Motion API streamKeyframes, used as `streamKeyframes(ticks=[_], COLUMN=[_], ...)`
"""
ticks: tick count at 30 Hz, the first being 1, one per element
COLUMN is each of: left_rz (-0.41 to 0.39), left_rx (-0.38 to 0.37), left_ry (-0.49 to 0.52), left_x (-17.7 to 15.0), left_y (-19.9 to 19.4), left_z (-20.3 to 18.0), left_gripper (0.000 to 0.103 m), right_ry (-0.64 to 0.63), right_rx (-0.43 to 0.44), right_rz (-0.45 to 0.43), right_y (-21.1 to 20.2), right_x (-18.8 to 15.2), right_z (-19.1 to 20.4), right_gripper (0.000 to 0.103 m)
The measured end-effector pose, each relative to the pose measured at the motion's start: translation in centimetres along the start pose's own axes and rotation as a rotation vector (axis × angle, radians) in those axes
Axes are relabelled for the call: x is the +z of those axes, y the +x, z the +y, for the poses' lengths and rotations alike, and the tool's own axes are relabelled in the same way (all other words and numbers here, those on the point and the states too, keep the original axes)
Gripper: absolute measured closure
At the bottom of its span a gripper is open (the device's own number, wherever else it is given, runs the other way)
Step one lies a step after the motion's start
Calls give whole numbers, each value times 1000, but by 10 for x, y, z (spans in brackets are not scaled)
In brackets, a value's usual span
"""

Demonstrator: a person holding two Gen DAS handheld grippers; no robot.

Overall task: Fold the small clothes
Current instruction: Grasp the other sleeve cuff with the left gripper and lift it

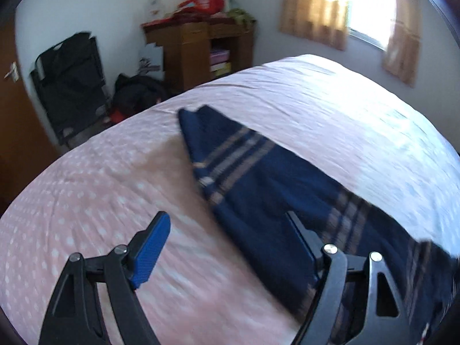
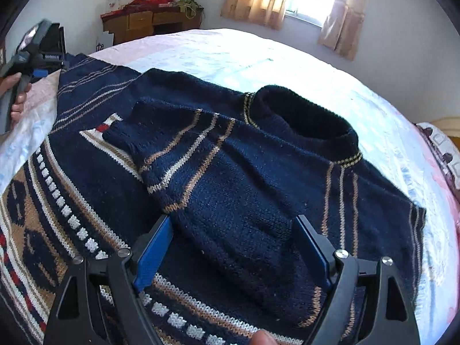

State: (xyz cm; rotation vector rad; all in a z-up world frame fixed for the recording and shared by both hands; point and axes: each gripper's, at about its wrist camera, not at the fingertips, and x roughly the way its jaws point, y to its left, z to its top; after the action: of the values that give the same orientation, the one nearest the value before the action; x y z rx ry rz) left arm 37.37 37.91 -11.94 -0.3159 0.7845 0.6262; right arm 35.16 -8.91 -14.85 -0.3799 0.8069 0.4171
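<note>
One sleeve folded across sweater | both grippers, left and right, wide open, empty | next: grasp outstretched sleeve.

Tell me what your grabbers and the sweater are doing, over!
Left gripper open, over sweater's sleeve. Right gripper open, straddling the folded-in sleeve. Navy knit sweater flat on bed, part-folded. Nothing blocking.

The sweater lies on the bed, one sleeve folded across its front.
</note>
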Motion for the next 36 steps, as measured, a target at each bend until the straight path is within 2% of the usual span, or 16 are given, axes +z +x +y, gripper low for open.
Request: streamKeyframes(ticks=[2, 4, 8, 10, 12, 16, 19, 20, 24, 32, 36], left_rz=[-9, -10, 12, 19, 39, 41, 37, 37, 37, 19, 3], left_rx=[22, 26, -5, 20, 42, 56, 33, 22, -30, -81, -129], left_ry=[-40, -70, -143, -146, -143, -130, -151, -161, -183, -176, -160], left_x=[10, 23, 43, 49, 53, 55, 55, 55, 55, 53, 52], left_y=[12, 26, 48, 57, 69, 76, 74, 73, 73, 55, 28], left_z=[11, 19, 30, 31, 32, 31, 35, 36, 40, 33, 21], left_gripper=[22, 27, 34, 38, 46, 48, 66, 76, 92, 95, 95], right_ry=[9, 8, 3, 5, 11, 15, 16, 16, 16, 23, 26], right_rx=[7, 4, -2, 0, 5, 8, 9, 9, 9, 18, 21], right_rz=[1, 0, 1, 0, -1, -2, -3, -3, -3, -2, -2], right_y=[1, 1, 3, 3, 3, 4, 3, 3, 3, 3, 3], right_x=[-1, -2, -2, -3, -3, -4, -5, -4, -5, -5, -5], right_z=[-2, -1, 0, 0, -1, -2, -3, -3, -3, -7, -7], right_gripper=[19, 19, 19, 19, 19, 19, 19, 19, 19, 19, 19])
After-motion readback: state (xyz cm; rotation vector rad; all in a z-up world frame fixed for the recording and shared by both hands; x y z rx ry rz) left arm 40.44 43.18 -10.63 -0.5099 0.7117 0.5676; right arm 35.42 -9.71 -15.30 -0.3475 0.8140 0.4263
